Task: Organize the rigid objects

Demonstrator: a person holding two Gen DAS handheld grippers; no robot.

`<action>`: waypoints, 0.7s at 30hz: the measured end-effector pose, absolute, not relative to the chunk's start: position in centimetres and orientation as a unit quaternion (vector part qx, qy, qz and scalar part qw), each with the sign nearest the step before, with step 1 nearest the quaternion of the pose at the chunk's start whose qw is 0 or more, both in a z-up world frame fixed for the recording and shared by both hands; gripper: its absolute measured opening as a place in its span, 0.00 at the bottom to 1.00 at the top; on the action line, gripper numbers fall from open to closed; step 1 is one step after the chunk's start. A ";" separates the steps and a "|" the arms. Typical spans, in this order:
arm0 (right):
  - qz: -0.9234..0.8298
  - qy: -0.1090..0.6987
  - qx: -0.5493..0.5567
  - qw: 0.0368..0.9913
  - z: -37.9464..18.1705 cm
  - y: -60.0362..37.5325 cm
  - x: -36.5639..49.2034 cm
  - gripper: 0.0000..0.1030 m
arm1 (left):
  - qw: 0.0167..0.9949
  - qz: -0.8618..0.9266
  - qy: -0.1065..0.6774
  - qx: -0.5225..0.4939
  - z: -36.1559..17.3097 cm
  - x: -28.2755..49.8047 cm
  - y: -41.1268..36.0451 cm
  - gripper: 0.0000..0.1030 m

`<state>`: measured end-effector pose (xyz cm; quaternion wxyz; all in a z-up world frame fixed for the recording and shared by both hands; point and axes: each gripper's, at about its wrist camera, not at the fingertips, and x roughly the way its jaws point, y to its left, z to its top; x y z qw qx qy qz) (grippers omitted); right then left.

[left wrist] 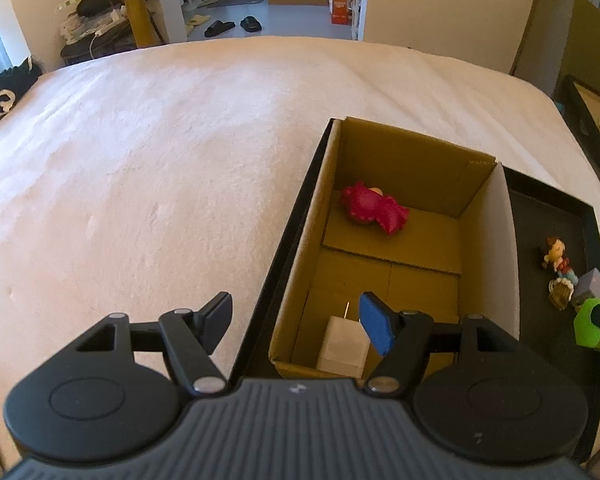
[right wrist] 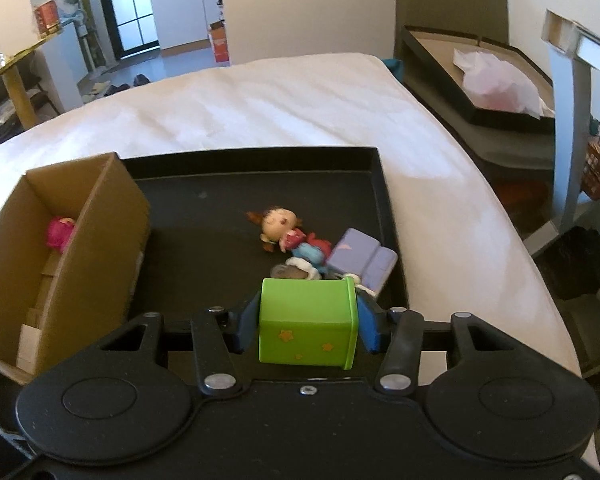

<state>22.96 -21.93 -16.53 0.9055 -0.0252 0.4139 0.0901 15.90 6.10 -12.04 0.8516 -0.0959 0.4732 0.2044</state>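
My right gripper (right wrist: pixel 308 326) is shut on a green box (right wrist: pixel 308 322) with small stars, held just above the black tray (right wrist: pixel 220 168). Ahead of it on the tray lie a doll figure (right wrist: pixel 288 234) and a purple block (right wrist: pixel 358 258). A cardboard box (right wrist: pixel 100 224) stands on the tray's left; inside lie a pink toy (left wrist: pixel 374 208) and a white block (left wrist: pixel 342 346). My left gripper (left wrist: pixel 296 326) is open and empty over the box's near left corner. The green box (left wrist: pixel 594 328) also shows at the right edge of the left wrist view.
The tray rests on a white bed (left wrist: pixel 160 160). Beyond the bed are a yellow round table (left wrist: pixel 136 4), slippers (left wrist: pixel 234 26) on the floor and an orange carton (left wrist: pixel 339 4). To the right of the bed stands a dark tray (right wrist: pixel 480 72) with a pink bag.
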 end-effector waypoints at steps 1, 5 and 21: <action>0.093 0.413 -0.027 0.906 -16.3 -21.7 22.9 0.48 | 0.852 0.205 0.472 -0.100 -12.0 15.9 6.3 0.67; 0.100 0.409 -0.033 0.906 -15.5 -21.0 22.8 0.48 | 0.853 0.202 0.468 -0.111 -11.9 15.8 6.8 0.67; 0.130 0.395 -0.034 0.909 -12.4 -17.4 23.0 0.48 | 0.860 0.177 0.459 -0.133 -12.0 15.6 8.4 0.67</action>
